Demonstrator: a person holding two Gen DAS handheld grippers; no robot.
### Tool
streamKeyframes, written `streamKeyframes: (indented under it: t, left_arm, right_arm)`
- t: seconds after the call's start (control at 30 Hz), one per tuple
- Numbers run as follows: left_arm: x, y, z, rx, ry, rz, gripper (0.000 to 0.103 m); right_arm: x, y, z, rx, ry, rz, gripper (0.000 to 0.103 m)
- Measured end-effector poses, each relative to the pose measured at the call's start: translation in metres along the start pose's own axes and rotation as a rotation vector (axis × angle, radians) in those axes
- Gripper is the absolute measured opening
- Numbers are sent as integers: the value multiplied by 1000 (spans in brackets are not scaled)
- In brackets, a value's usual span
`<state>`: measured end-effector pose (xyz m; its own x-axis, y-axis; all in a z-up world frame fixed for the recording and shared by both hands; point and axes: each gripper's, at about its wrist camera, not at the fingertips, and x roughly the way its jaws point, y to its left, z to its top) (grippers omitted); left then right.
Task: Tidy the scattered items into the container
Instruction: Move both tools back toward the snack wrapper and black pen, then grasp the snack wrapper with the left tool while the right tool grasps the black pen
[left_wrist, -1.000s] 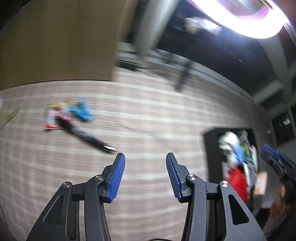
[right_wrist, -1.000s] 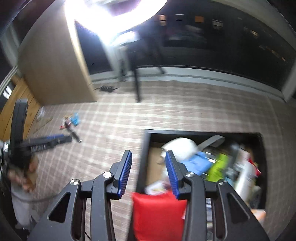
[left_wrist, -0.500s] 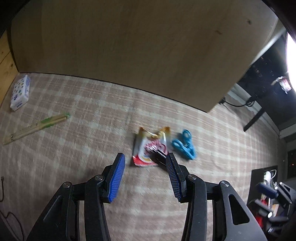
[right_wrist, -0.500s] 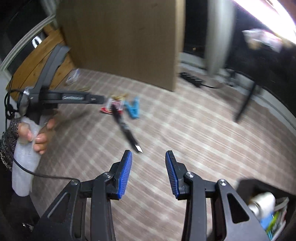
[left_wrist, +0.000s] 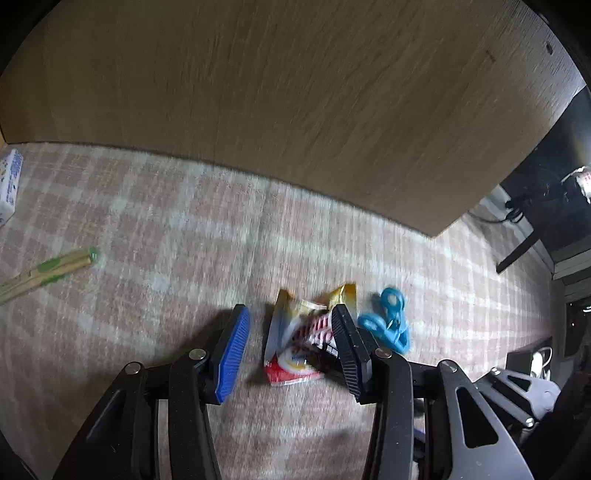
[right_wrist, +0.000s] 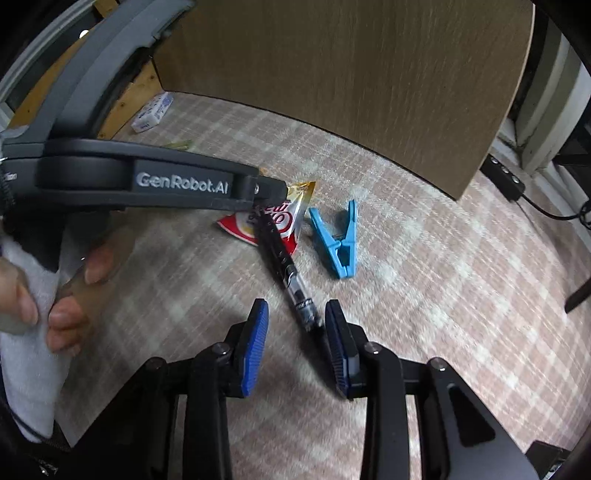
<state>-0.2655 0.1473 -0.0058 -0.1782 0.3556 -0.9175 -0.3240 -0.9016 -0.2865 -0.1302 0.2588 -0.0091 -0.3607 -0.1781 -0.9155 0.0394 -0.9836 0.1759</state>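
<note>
In the left wrist view, the left gripper (left_wrist: 290, 349) is seen with its blue-padded fingers (left_wrist: 232, 350) spread apart, nothing being held between them. A crumpled snack packet (left_wrist: 295, 343), red, white and yellow, is found on the checked carpet (left_wrist: 166, 229) in the gap between the fingers, closer to the right one. A blue clothes peg (left_wrist: 391, 325) is seen just right of the packet, partly hidden by the right finger. Wrapped chopsticks (left_wrist: 44, 273) with green marking are seen at the far left, and a white tissue pack (left_wrist: 9, 181) at the left edge. The far side is closed off by a wooden panel (left_wrist: 295, 92). Whether the packet is touched by the fingers cannot be told.

In the right wrist view, the right gripper (right_wrist: 297, 341) is likewise shown with its fingers (right_wrist: 255, 343) parted and empty. A black pen (right_wrist: 286, 269) is laid diagonally on the carpet (right_wrist: 443, 277), its near end reaching between the fingers, close to the right one; its far end lies over the snack packet (right_wrist: 288, 218). The blue clothes peg (right_wrist: 340, 240) lies just right of the pen. The left gripper (right_wrist: 269, 190) is seen from the side, its tips over the packet, held by a hand (right_wrist: 55, 291) at the left. The tissue pack (right_wrist: 153, 112) lies far left.
</note>
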Motion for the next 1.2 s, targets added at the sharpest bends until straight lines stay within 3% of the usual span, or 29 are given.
streamKeyframes:
  t: [0.1,0.13,0.3,0.5,0.67,0.87,1.0,1.2]
  left_arm:
    - [2,-4,2,11,-8,3,41]
    - [3,-6,2,20,-9,1,32]
    - [5,-16,-4,54,-37,30,23]
    - [-2,-11,-9,4,-45,22,21]
    - [-27,-5,-15,-29,-72,-5,21]
    - [-63,-25,-29,5,-111,-33,21]
    - [-77,-55,-32,39,-124,-82,21]
    - [-92,-121,-61,151,-109,-165,21]
  right_arm:
    - [8,-2,1,8,7,0,25]
    - [10,-1,1,4,2,-1,24]
    - [10,2,-2,-4,-24,-45,15]
    - [-2,-2,-19,21,-17,-53,11]
    - [-31,-18,-40,100,-50,-27,11]
    - [-74,-33,-61,177,-101,-12,11]
    - [-109,-46,-75,266,-146,-9,11]
    - [-183,-92,-124,413,-232,-58,11]
